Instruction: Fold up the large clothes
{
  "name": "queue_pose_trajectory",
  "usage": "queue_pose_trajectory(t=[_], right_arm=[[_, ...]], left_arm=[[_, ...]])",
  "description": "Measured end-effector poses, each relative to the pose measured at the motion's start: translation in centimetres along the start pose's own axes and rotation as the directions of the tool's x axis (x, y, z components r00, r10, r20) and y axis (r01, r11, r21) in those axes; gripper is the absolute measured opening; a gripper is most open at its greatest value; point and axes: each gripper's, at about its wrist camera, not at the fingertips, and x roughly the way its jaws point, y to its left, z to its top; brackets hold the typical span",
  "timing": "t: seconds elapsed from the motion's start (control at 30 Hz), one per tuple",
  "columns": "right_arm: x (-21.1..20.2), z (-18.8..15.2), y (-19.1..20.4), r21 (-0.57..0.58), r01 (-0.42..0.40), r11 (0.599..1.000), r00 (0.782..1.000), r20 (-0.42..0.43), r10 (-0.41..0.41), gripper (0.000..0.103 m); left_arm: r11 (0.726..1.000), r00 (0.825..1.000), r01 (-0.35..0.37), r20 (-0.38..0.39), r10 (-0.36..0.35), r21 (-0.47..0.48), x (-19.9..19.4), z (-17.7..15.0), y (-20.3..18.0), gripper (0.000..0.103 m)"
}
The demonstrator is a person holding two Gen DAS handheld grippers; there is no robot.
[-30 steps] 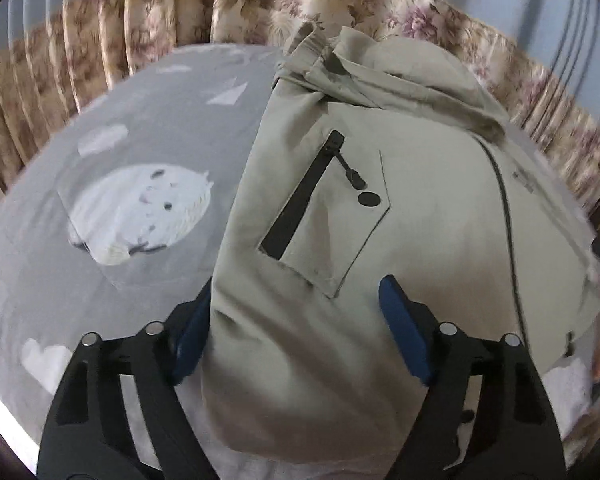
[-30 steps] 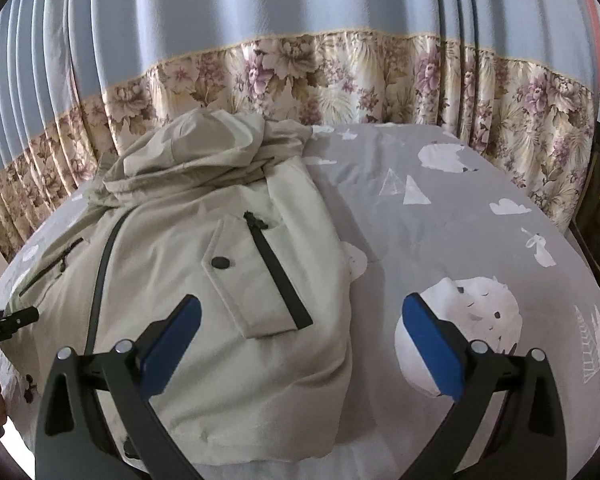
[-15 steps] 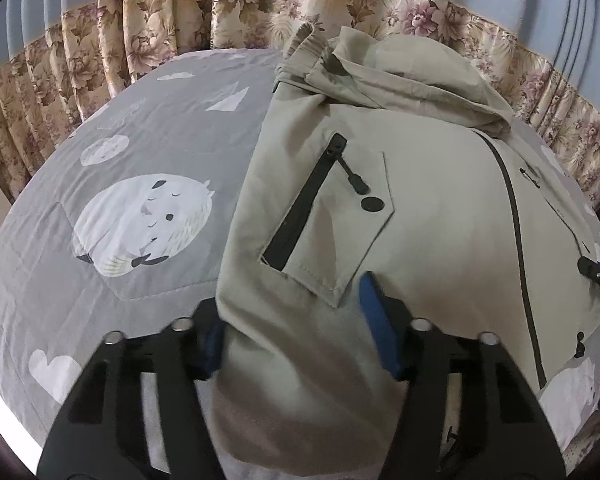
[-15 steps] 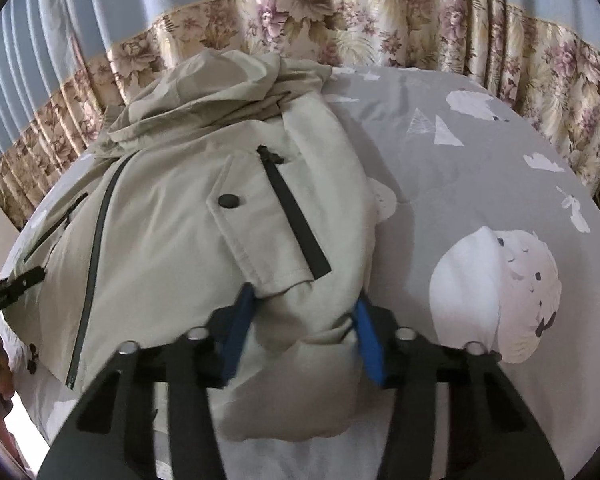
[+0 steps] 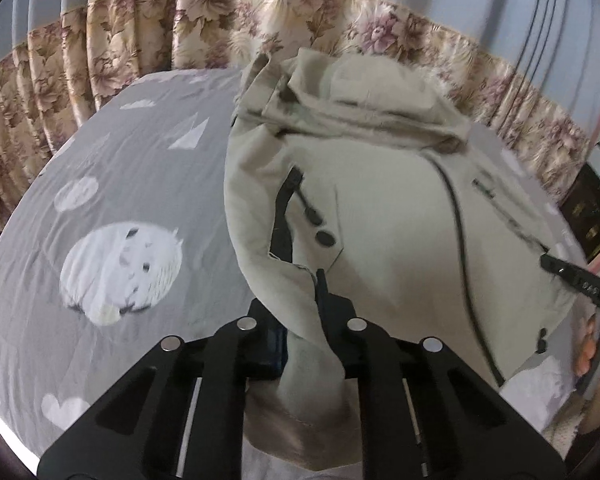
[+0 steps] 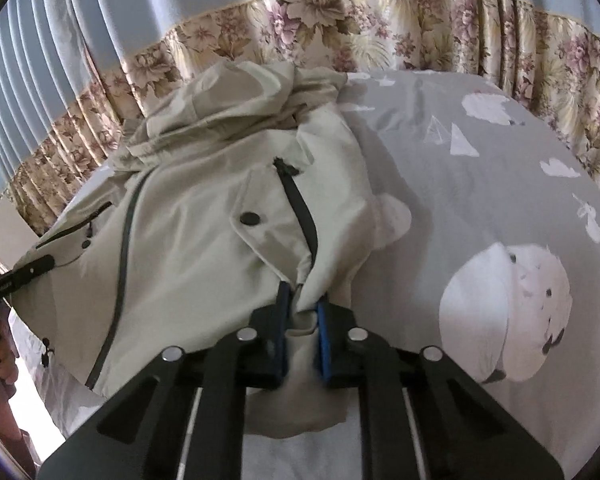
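A beige hooded jacket (image 5: pixel 400 220) (image 6: pixel 204 248) lies front up on the bed, hood (image 5: pixel 364 92) at the far end. My left gripper (image 5: pixel 300 304) is closing on the jacket's near left hem. The cloth is bunched between its pads and raised a little, and it hides the left finger. My right gripper (image 6: pixel 303 296) is closing on the near right hem below the pocket zip (image 6: pixel 300 216), with a fold of fabric pinched between its blue pads (image 6: pixel 324 320).
The grey bed sheet (image 5: pixel 140 168) (image 6: pixel 480 184) with white animal prints spreads to both sides of the jacket. A floral curtain (image 5: pixel 100 60) (image 6: pixel 420 20) hangs behind the bed. A person's hand (image 5: pixel 592 344) (image 6: pixel 4 360) shows at the jacket's far side in each view.
Both grippers went from wide open over the jacket's hem to pinched on it. The fabric has gathered between the pads, and the left side has lifted slightly.
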Motion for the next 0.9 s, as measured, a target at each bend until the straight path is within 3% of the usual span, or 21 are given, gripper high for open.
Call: queue_pose_trajectory(t=[0.07, 0.13, 0.2, 0.27, 0.33, 0.37, 0.4, 0.47, 0.5, 0.63, 0.9], right_arm=[[0.3, 0.2, 0.2, -0.027, 0.007, 1.000, 1.000, -0.024, -0.007, 0.014], [0.5, 0.2, -0.2, -0.026, 0.000, 1.000, 0.999, -0.043, -0.001, 0.026], [0.3, 0.0, -0.8, -0.015, 0.002, 1.000, 0.999, -0.046, -0.003, 0.041], [0.5, -0.4, -1.0, -0.011, 0.009, 1.000, 0.998, -0.062, -0.010, 0.044], [0.7, -0.7, -1.0, -0.012, 0.004, 1.000, 0.997, -0.078, -0.005, 0.045], [0.8, -0.9, -0.8, -0.015, 0.012, 1.000, 0.997, -0.072, -0.013, 0.043], [0.9, -1.0, -0.5, -0.023, 0.015, 1.000, 0.997, -0.070, -0.017, 0.036], [1.0, -0.9, -0.2, -0.029, -0.001, 1.000, 0.999, -0.052, -0.001, 0.013], [0.8, -0.8, 0.0, -0.032, -0.010, 0.999, 1.000, -0.029, 0.009, 0.009], [-1.9, 0.2, 0.5, -0.041, -0.044, 0.998, 0.994, 0.100, 0.048, 0.006], [-11.0, 1.8, 0.9, -0.045, -0.091, 0.995, 0.937, 0.334, 0.101, 0.005]], left_arm=[[1.000, 1.000, 0.009, -0.001, -0.009, -0.008, 0.0, 0.4, 0.3, 0.011], [1.000, 1.000, 0.002, -0.014, -0.002, -0.003, 0.4, 0.2, 0.6, 0.014], [1.000, 1.000, -0.023, -0.017, 0.023, 0.006, 0.7, -0.3, 0.8, 0.026], [0.999, 0.999, -0.046, -0.023, 0.046, 0.005, 1.0, -0.8, 1.1, 0.033], [0.999, 0.998, -0.035, -0.043, 0.034, -0.019, 1.5, -1.3, 1.6, 0.033], [0.999, 0.998, -0.022, -0.054, 0.020, -0.029, 1.7, -1.6, 1.7, 0.031], [0.999, 0.998, -0.020, -0.057, 0.018, -0.026, 1.8, -1.7, 1.6, 0.022], [1.000, 0.998, -0.024, -0.055, 0.024, 0.006, 2.1, -2.0, 0.9, 0.013], [0.999, 0.998, -0.030, -0.046, 0.031, 0.020, 2.0, -2.0, 0.6, 0.010], [0.999, 0.999, 0.007, 0.041, -0.009, 0.039, -0.5, -1.1, 0.0, 0.007], [0.996, 0.970, 0.091, 0.227, -0.085, -0.015, -8.5, 0.5, -0.5, 0.006]])
